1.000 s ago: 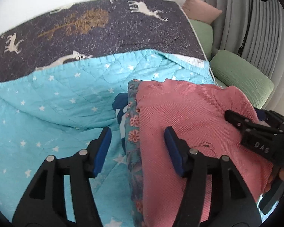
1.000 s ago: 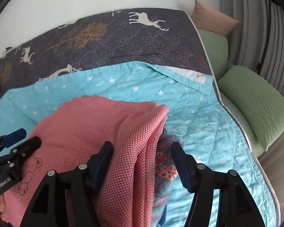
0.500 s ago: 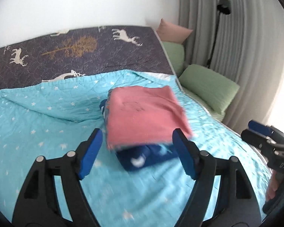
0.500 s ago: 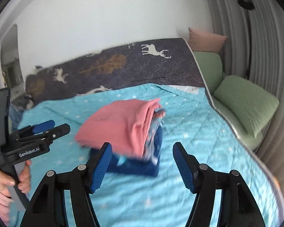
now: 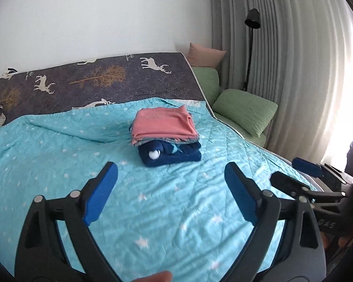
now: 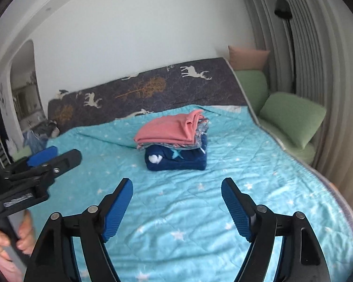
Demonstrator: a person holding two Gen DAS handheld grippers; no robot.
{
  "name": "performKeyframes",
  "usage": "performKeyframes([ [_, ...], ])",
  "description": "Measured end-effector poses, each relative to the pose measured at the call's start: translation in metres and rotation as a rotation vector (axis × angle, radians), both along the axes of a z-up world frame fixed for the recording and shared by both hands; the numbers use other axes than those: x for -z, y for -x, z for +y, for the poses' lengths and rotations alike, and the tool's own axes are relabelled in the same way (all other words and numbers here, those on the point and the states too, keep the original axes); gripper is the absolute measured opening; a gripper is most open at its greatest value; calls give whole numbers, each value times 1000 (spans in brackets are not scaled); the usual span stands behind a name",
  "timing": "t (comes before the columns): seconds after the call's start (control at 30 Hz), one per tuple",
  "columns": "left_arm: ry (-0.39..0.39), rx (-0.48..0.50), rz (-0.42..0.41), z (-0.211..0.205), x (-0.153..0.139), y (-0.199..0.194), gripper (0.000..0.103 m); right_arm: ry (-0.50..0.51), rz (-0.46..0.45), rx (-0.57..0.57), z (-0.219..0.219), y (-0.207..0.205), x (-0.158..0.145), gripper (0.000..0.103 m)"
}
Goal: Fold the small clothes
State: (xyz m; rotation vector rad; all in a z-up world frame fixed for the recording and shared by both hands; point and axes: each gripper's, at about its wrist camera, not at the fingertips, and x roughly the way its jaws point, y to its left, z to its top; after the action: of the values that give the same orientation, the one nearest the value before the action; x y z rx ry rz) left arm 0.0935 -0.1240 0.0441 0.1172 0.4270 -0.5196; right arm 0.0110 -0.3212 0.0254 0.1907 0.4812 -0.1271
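A stack of folded clothes lies on the turquoise starred quilt (image 5: 58,155): a pink garment (image 5: 163,123) on top, a floral piece under it, a navy garment (image 5: 174,156) at the bottom. The same pink garment (image 6: 171,128) and navy garment (image 6: 176,159) show in the right wrist view. My left gripper (image 5: 170,175) hangs well short of the stack, its jaws opening with nothing between them. My right gripper (image 6: 176,188) is also back from the stack, jaws opening and empty. Each gripper appears at the side of the other's view, held by a hand.
The quilt (image 6: 258,164) covers a bed with a dark deer-print mattress (image 5: 101,80) behind. Green cushions (image 5: 244,110) and a pink pillow (image 5: 207,55) lie along the right, by grey curtains and a black floor lamp (image 5: 251,21). Loose clothes (image 6: 42,131) sit at the bed's far left.
Both grippers let go of the pink garment, pulled back away from the stack and spread wider. The stack now rests alone on the quilt, far smaller in both views.
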Motion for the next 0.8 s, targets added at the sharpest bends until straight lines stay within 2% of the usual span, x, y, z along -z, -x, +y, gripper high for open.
performKeyframes([
  [0.13, -42, -14, -44, 4, 3, 25, 96, 20, 12, -25, 19, 16, 2, 80],
  [0.3, -52, -20, -40, 18, 8, 45, 98, 69, 5, 0, 40, 31, -1, 82],
  [0.57, -54, -77, 0, 41, 17, 55, 98, 130, -12, 42, 62, 45, -3, 84],
  [0.8, -43, -96, 7, 48, 20, 58, 98, 109, 1, 63, 61, 52, -2, 84],
])
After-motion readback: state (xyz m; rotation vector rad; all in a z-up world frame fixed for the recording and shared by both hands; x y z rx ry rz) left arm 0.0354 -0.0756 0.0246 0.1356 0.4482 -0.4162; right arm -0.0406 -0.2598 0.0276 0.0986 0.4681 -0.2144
